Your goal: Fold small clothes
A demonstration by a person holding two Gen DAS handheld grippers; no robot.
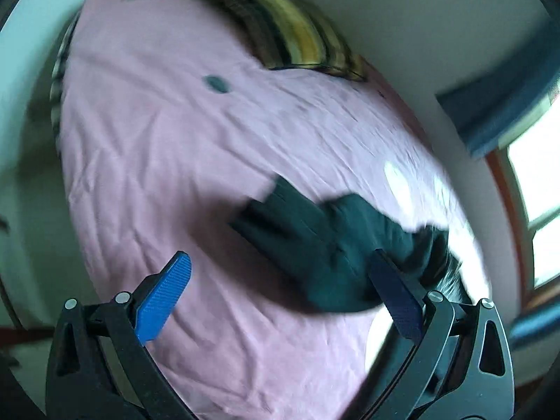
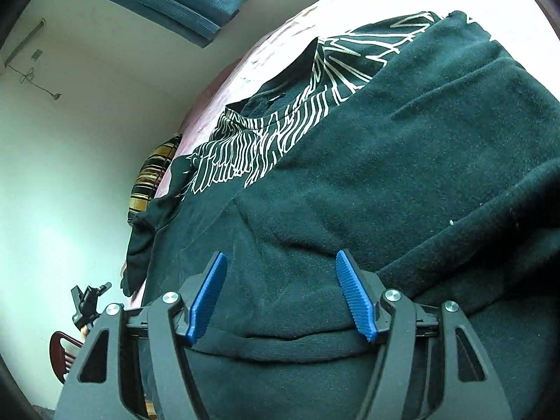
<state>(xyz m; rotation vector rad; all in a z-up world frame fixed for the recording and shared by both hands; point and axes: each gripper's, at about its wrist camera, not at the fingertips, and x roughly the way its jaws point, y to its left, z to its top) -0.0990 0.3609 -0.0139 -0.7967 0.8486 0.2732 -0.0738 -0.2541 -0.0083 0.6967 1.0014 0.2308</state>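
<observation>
1. No box, basket or drawer shows in either view — the only thing bearing anything is the bed, its pink sheet [image 1: 168, 147] spread wide, with a striped pillow [image 1: 297, 35] at the end farthest from the left gripper.
2. The left gripper [image 1: 280, 280] has its blue fingers [image 1: 164, 301] spread far apart with only sheet in the gap. The picture is smeared.
3. A dark garment [image 1: 329, 245] lies on the sheet just ahead of that gripper, toward its right finger, which overlaps the cloth's near edge; whether they touch I cannot tell.
4. The right gripper [image 2: 281, 273] stands with its jaws apart over a dark fleece garment [image 2: 385, 182], the cloth running between and under the fingers — neither pad presses on it.
5. Beyond the fleece, farther from the right gripper, lies a black shirt with a white line print [image 2: 280, 133], partly covered by it.
6. The striped pillow sits to that gripper's far left, against the wall.
</observation>
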